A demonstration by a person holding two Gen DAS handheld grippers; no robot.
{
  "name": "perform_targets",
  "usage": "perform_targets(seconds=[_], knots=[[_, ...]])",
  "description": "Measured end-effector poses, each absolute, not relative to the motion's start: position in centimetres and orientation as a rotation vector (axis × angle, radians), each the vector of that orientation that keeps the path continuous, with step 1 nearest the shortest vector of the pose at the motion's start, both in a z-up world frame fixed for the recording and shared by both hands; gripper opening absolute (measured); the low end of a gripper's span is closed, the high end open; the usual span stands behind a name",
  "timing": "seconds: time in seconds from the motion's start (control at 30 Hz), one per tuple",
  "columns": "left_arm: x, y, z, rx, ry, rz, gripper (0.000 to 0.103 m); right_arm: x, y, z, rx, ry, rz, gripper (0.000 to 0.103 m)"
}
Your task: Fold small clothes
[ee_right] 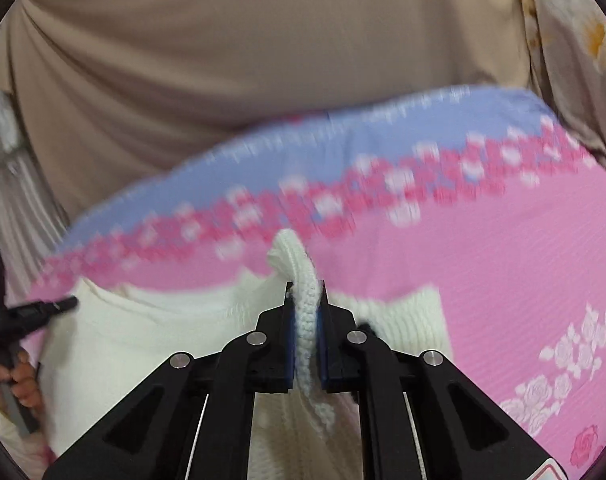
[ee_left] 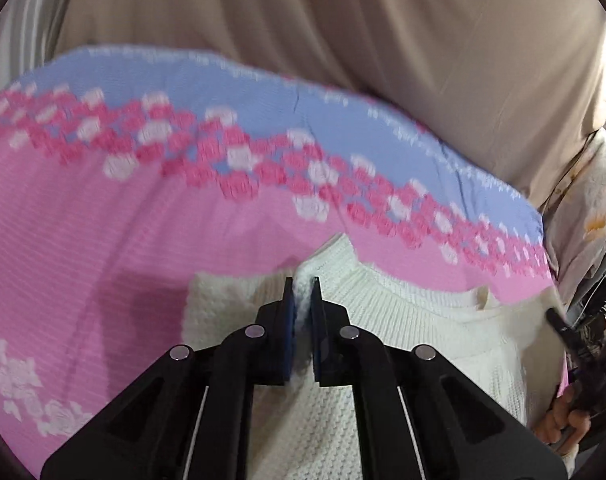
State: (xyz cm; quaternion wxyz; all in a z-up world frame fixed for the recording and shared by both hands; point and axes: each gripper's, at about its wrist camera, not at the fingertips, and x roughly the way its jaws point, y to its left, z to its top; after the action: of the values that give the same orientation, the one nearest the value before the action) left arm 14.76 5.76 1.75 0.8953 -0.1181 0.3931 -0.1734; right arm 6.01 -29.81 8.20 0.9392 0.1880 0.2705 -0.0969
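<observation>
Left tool (ee_left: 302, 286): clamped on a fold of the white knit sweater (ee_left: 403, 320) near its ribbed neckline.
Right tool (ee_right: 305, 290): clamped on a bunched ridge of the sweater's knit edge.
Sweater: lifted at both gripped points, over the pink part of the blanket (ee_left: 103, 240).
Blanket: pink with rose pattern, blue band along its far edge.
Behind: beige curtain (ee_left: 343, 20).

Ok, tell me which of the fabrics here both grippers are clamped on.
The cream knit sweater: the left gripper and right gripper each pinch a fold of it. The pink-and-blue flowered cover merely lies underneath.
</observation>
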Motion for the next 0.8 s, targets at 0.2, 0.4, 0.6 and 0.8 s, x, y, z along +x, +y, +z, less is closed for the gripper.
perform_targets(seconds=[0.2,0.4,0.6,0.8], knots=[[16.9,5.7,-2.1,-0.195,0.889,-0.284,0.005,9.2,-33.4,1.4,0.487,0.794,-0.28,0.008],[15.1,4.8,-0.1,-0.126,0.858,-0.238,0.01,5.2,-31.7,6.0,0.513,0.626,-0.32,0.023],[5.1,0.8,6.0,-0.063,0.674,-0.429,0.049,4.3,-18.6,6.5,0.323,0.691,0.1,0.023],[1.8,-3.1,0.8,0.047,0.847,-0.501,0.051,2.4,-12.6,2.6,0.175,0.779,0.193,0.018]])
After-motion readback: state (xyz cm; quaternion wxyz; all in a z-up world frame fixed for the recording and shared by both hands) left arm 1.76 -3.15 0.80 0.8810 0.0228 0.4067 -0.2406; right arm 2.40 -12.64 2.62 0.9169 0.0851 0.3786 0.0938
